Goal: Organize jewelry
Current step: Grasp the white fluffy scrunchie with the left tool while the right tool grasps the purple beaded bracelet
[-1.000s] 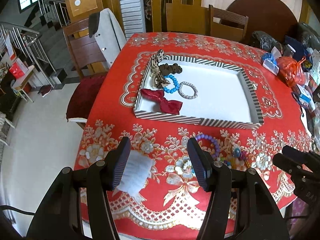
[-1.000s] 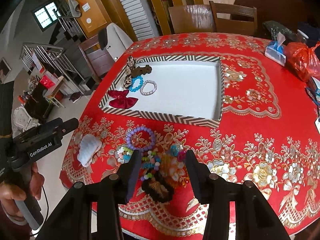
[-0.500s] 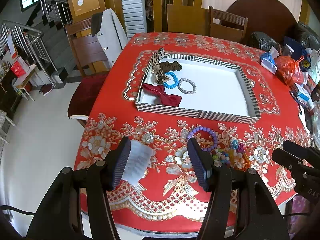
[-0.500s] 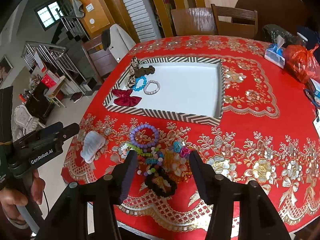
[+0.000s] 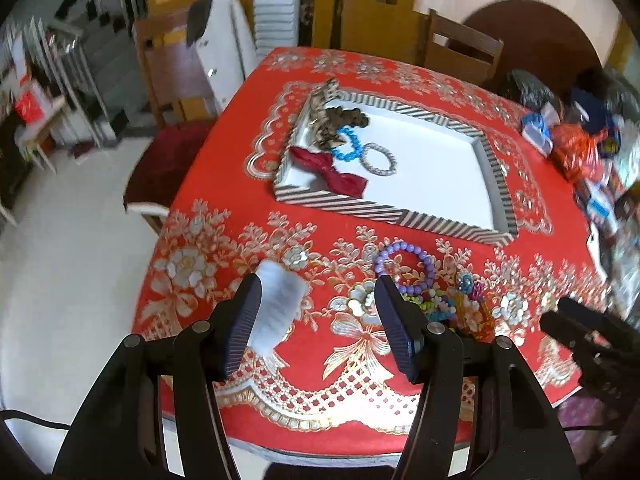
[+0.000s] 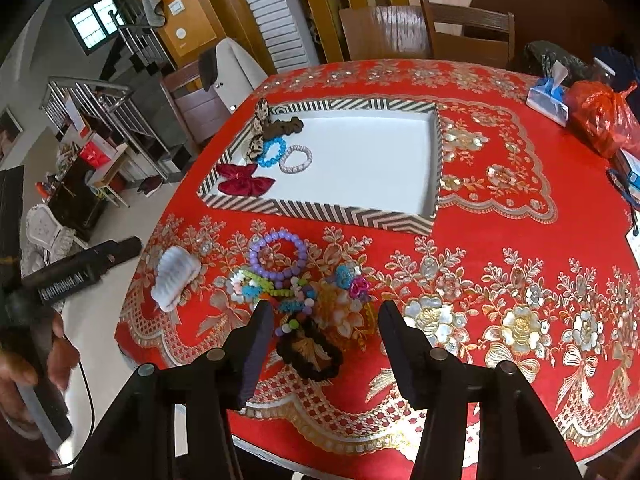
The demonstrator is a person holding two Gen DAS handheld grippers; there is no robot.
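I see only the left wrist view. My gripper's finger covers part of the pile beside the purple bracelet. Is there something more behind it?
Observer: Yes. A dark scrunchie lies on the red tablecloth, at the end of the pile nearest the table edge, just past the coloured beads.
Operator: Does the right gripper hold it already?
Observer: No. The right gripper is open and its jaws have just been opening. The scrunchie shows between its fingers, but the pads do not press on it.

Both claws, left [image 5: 316,320] and right [image 6: 324,340], tilted downward, jaws apart, nothing between them.
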